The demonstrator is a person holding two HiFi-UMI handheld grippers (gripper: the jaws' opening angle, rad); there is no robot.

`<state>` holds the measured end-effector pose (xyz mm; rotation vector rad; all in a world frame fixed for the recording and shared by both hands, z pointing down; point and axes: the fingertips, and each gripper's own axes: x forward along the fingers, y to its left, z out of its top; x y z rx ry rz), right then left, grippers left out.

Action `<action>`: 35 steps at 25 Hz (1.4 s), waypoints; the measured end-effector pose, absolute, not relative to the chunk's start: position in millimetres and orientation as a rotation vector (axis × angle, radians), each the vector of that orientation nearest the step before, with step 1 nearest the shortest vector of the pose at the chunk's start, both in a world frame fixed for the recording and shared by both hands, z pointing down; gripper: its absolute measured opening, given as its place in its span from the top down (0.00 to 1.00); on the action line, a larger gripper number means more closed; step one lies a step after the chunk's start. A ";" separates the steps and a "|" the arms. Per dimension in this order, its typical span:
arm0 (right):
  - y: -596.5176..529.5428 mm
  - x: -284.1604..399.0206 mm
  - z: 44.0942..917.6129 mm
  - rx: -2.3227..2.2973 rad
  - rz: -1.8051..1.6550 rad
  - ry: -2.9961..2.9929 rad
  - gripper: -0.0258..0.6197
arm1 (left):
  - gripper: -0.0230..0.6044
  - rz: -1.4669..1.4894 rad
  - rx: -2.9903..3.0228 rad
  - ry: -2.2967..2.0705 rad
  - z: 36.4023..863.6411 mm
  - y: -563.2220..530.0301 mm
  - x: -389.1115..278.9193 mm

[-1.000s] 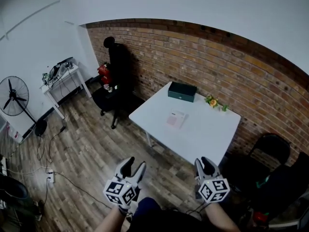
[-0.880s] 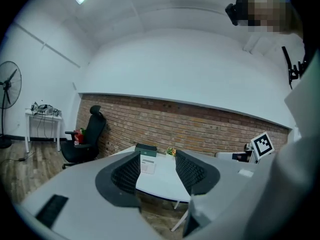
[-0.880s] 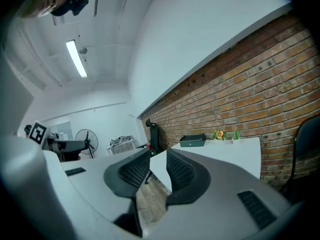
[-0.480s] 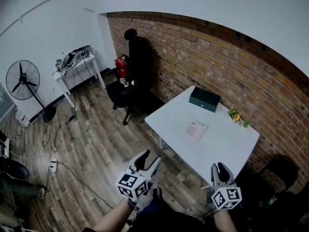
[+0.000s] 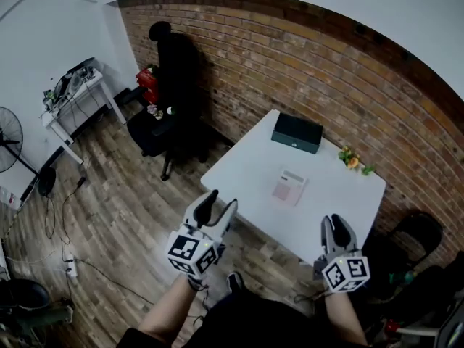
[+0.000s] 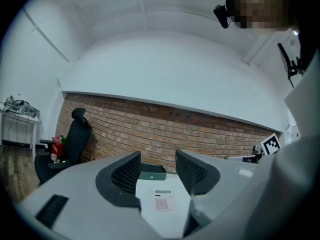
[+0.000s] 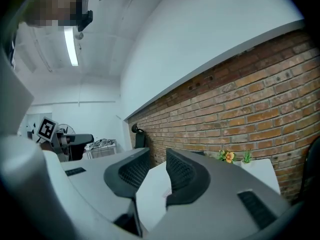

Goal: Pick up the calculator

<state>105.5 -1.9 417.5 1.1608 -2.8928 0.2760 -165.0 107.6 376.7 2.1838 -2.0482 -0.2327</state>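
Observation:
The calculator point(image 5: 290, 188), flat and pinkish with a grey top strip, lies near the middle of the white table point(image 5: 246, 169). Both grippers hover over the wooden floor, short of the table's near edge. My left gripper point(image 5: 217, 203) is open and empty; in the left gripper view the calculator point(image 6: 164, 200) shows through the gap of this gripper point(image 6: 157, 171), well ahead of it. My right gripper point(image 5: 337, 225) is also open with nothing in it. In the right gripper view only the table top point(image 7: 150, 196) shows between the jaws of that gripper point(image 7: 157, 171).
A dark green box point(image 5: 297, 133) and small flowers point(image 5: 353, 162) sit at the table's far side by the brick wall. A black office chair point(image 5: 170, 71) stands left of the table, another black chair point(image 5: 413, 234) at its right. Cables point(image 5: 65, 216) cross the floor; a side desk point(image 5: 72, 85) and a fan point(image 5: 11, 140) stand at far left.
Both grippers have travelled toward the table, which now lies closer in front of them. The view has swung along. The jaws look much the same.

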 end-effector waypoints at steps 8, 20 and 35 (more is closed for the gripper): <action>-49.8 82.9 424.6 1.247 0.280 -2.779 0.79 | 0.63 -0.291 2.240 -1.899 399.1 31.3 -196.6; -154.1 51.8 456.1 1.136 0.392 -2.824 0.77 | 0.63 -0.126 2.256 -1.823 420.0 -56.5 -184.2; -231.6 55.1 544.3 1.025 0.602 -2.717 0.76 | 0.63 0.003 2.216 -1.594 487.4 -167.5 -146.2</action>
